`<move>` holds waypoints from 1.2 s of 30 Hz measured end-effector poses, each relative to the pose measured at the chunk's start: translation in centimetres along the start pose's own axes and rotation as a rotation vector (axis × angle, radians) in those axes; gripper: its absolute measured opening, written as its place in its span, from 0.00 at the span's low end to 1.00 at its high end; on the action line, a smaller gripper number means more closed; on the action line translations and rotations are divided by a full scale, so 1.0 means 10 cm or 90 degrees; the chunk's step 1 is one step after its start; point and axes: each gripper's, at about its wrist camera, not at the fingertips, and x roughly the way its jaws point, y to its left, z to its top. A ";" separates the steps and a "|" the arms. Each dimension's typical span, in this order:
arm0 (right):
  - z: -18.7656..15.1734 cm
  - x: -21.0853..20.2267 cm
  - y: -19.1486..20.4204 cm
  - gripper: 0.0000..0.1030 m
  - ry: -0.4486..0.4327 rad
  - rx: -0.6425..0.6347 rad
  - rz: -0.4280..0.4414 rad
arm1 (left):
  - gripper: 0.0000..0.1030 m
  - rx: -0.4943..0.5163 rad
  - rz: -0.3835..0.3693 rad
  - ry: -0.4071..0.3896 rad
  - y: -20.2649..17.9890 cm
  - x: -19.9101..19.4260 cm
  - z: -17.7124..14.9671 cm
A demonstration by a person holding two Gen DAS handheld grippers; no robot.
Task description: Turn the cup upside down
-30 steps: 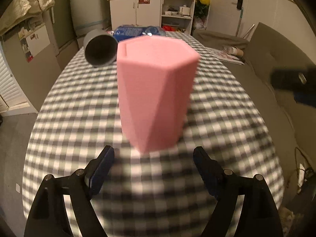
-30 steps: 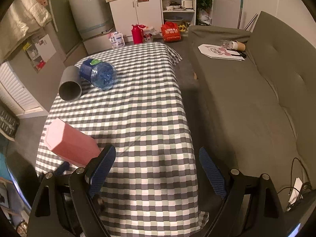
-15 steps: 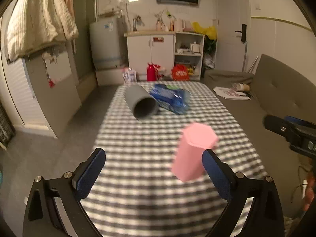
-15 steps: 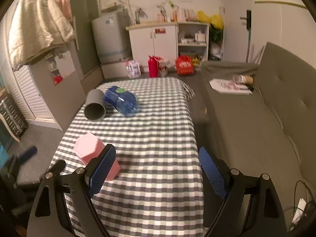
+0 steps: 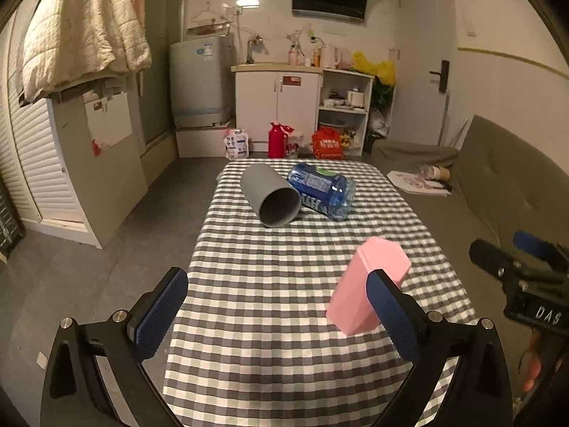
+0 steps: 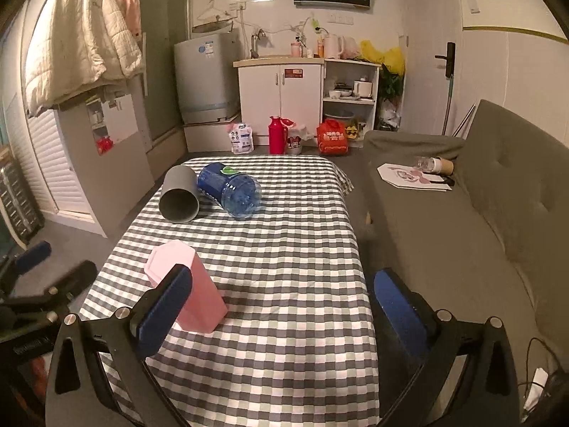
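Observation:
A pink faceted cup [image 5: 366, 284] stands on the checked tablecloth [image 5: 284, 284] with its closed end up. It also shows in the right wrist view [image 6: 186, 286]. My left gripper [image 5: 275, 311] is open and empty, pulled back from the cup, with its right finger overlapping the cup in view. My right gripper [image 6: 281, 311] is open and empty above the table's near end, the cup behind its left finger.
A grey cup [image 5: 272, 195] lies on its side at the far end beside a blue water bottle [image 5: 322, 190]. A grey sofa [image 6: 480, 231] runs along the table's right side. Cabinets and a washing machine stand at the back wall.
My left gripper has backed away from the pink cup, which now stands free on the table. Both grippers have risen and levelled, taking in more of the room.

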 end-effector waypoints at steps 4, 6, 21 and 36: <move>0.00 0.00 -0.01 1.00 -0.004 0.004 -0.001 | 1.00 -0.022 -0.002 -0.004 0.08 -0.02 0.03; 0.00 0.00 0.00 1.00 -0.006 0.002 -0.002 | 1.00 -0.030 -0.002 -0.005 0.11 -0.02 0.04; -0.01 0.03 0.04 1.00 0.003 -0.006 0.001 | 1.00 -0.033 0.005 0.000 0.11 -0.01 0.05; -0.01 0.05 0.04 1.00 0.009 -0.014 -0.008 | 1.00 -0.028 0.010 -0.004 0.06 0.00 0.05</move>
